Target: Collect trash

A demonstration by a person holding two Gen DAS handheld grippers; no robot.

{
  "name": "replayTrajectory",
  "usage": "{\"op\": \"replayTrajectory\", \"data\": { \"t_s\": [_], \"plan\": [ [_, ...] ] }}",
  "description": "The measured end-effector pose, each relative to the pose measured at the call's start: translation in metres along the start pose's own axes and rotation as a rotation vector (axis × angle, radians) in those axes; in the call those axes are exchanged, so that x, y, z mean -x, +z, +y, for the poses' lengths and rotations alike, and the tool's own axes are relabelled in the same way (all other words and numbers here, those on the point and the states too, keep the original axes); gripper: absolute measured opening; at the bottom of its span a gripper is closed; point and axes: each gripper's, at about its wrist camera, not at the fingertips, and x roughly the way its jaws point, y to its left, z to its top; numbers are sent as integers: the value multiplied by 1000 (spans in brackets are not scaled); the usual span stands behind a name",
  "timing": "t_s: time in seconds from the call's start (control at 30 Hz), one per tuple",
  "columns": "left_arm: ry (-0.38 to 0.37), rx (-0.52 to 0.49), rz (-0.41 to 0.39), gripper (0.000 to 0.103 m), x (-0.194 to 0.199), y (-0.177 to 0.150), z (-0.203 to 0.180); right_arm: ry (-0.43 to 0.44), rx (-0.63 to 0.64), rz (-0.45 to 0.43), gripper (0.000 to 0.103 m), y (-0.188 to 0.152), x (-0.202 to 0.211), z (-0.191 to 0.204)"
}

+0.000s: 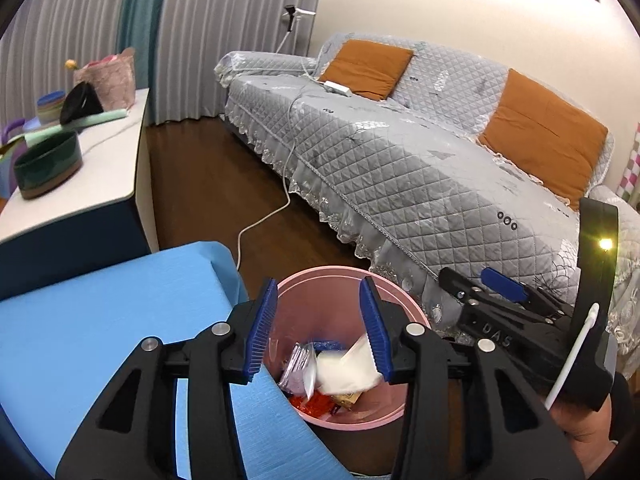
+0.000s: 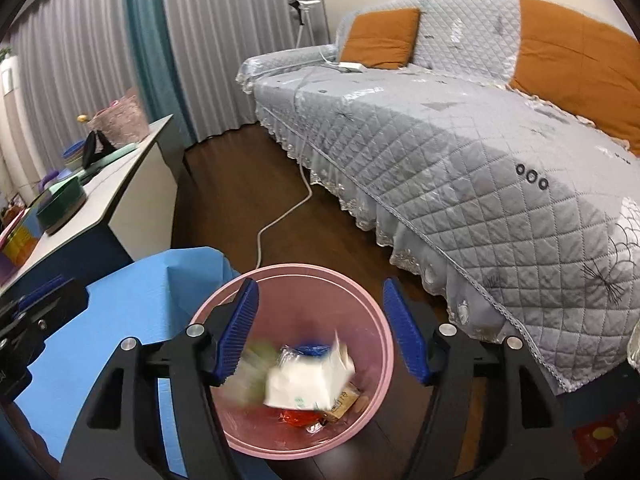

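A sofa (image 1: 420, 152) under a grey quilted cover fills the right side of the room and carries orange cushions (image 1: 366, 68); a white cable (image 1: 276, 208) runs from the seat down to the dark wooden floor (image 1: 208, 184); pleated grey curtains (image 1: 224, 20) close the background. A white desk (image 1: 100, 168) stands at the left and bears a dark green bowl (image 1: 48, 164) and a pink bag (image 1: 106, 80). A blue-covered desk (image 1: 92, 320) occupies the lower left foreground; a pink trash bin (image 2: 372, 320) stands on the floor just beside its edge, between it and the sofa.

The bin holds the collected trash: a white packet (image 2: 308, 384) lies uppermost, blurred in both views; a red wrapper (image 2: 296, 416), a brown packet (image 2: 344, 398) and clear plastic (image 1: 296, 364) lie beneath and beside it.

The left gripper (image 1: 318, 332) hangs over the bin opening with its blue pads apart and nothing pressed between them. The right gripper (image 2: 320, 336) is positioned likewise above the bin, jaws spread wider, empty. A hand (image 1: 580, 428) holds the right gripper's body at the lower right of the left wrist view.
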Motion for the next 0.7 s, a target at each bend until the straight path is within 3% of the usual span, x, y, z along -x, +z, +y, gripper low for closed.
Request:
{"op": "replayTrajectory", "data": {
  "t_s": [0.13,0.2,0.37,0.57,0.7],
  "plan": [
    [12,14,3,44,2,-3,5,1,-2,-7,67,2,2,1],
    [21,21,1,46,6,-4,9,6,0,-18,75,3,6,3],
    [41,32,-16,61,19,-2,14,8,-7,-43,86,7,20,2],
    [67,54,-44,71,44,-7,22,3,-2,-73,97,6,50,5],
    [93,56,-56,73,63,-13,25,9,3,-90,98,0,72,10]
  ]
}}
